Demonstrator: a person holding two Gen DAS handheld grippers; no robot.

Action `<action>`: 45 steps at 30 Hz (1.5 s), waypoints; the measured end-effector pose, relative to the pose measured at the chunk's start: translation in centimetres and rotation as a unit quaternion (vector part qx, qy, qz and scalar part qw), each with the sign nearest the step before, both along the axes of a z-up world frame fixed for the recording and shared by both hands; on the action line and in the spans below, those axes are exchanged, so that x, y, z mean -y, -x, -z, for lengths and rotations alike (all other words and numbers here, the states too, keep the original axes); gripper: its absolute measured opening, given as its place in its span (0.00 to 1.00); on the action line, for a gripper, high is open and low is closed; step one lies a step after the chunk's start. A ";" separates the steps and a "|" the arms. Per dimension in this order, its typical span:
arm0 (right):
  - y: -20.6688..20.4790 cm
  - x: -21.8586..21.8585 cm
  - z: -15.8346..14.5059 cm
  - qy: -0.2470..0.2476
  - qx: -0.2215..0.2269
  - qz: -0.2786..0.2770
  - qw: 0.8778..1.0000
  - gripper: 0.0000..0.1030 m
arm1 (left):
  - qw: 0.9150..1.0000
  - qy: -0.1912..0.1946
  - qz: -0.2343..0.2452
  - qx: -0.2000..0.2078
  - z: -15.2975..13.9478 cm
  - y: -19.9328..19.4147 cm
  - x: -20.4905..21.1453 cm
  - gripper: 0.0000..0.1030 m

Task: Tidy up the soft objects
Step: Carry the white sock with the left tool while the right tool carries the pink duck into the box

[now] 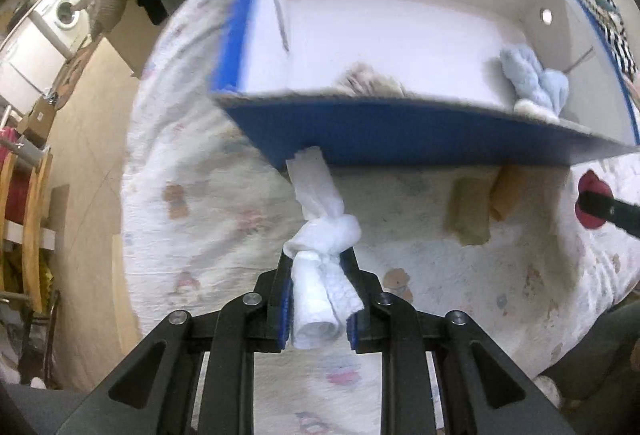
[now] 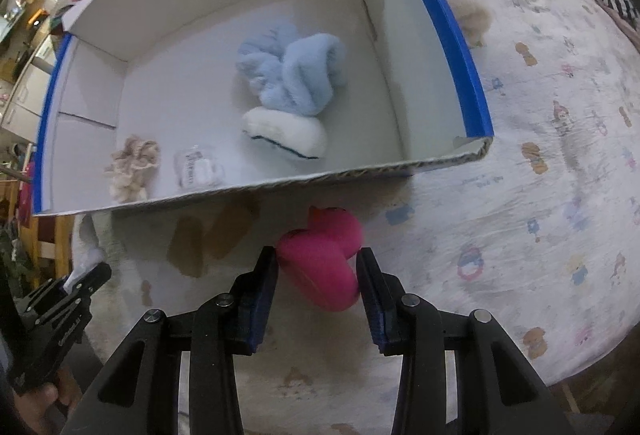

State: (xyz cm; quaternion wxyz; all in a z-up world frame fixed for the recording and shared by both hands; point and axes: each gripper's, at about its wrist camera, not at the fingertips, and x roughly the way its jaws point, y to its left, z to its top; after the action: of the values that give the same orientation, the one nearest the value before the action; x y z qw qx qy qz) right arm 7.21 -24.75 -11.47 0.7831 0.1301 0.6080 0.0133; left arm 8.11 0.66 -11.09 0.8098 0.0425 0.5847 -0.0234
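The left gripper (image 1: 318, 267) is clamped nearly closed on a knotted white cloth (image 1: 320, 231), its tail hanging toward the blue wall of the box (image 1: 400, 139); the right gripper (image 2: 316, 267) is about half closed, its pads pressing a pink soft toy (image 2: 324, 263) from both sides. Both loads sit just short of the box's near wall, over a patterned bedsheet (image 2: 540, 175), so neither is in yet. Inside the box already lie a blue fluffy bundle (image 2: 292, 75) resting against a white pad (image 2: 286, 137), a beige scrunchie (image 2: 132, 167) and a small clear packet (image 2: 198, 167), so I'd say the job is well along. Left outside, besides the two held things, are two tan pieces (image 2: 212, 235) on the sheet by the box and something tan and fuzzy (image 2: 474, 19) past its far side. The tan pieces are blurred, and I can't tell what they are. The fuzzy thing is half hidden behind the box wall, and the left view is motion-smeared.
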 end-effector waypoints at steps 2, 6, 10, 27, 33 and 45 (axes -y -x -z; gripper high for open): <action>-0.2 0.8 -0.3 -0.010 0.011 -0.006 1.000 0.41 | 1.000 0.007 -0.008 0.005 -1.1 -0.3 -0.5 0.18; 0.9 0.4 -1.9 -0.016 0.030 -0.024 0.999 0.41 | 0.999 0.008 -0.027 0.015 -1.8 0.5 -1.3 0.18; 1.6 0.0 -2.2 -0.020 0.039 -0.036 0.998 0.41 | 0.999 0.011 -0.038 0.025 -2.0 1.7 -1.2 0.18; 3.3 -3.0 -6.5 -0.004 0.147 -0.077 0.986 0.41 | 0.982 0.033 -0.088 0.164 -8.3 4.7 -3.1 0.18; 3.1 -2.9 -8.1 -0.009 0.188 -0.070 0.980 0.41 | 0.976 0.037 -0.081 0.197 -10.6 4.2 -2.1 0.18; 1.7 -1.9 -10.1 -0.031 0.243 -0.053 0.968 0.41 | 0.979 0.053 -0.066 0.187 -11.6 0.8 -0.2 0.18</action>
State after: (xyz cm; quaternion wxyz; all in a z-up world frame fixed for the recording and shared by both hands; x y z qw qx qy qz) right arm 5.49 -22.80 -1.37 0.9012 0.1150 0.4045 0.1047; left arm 7.32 0.87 0.50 0.9058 -0.0356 0.4221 0.0077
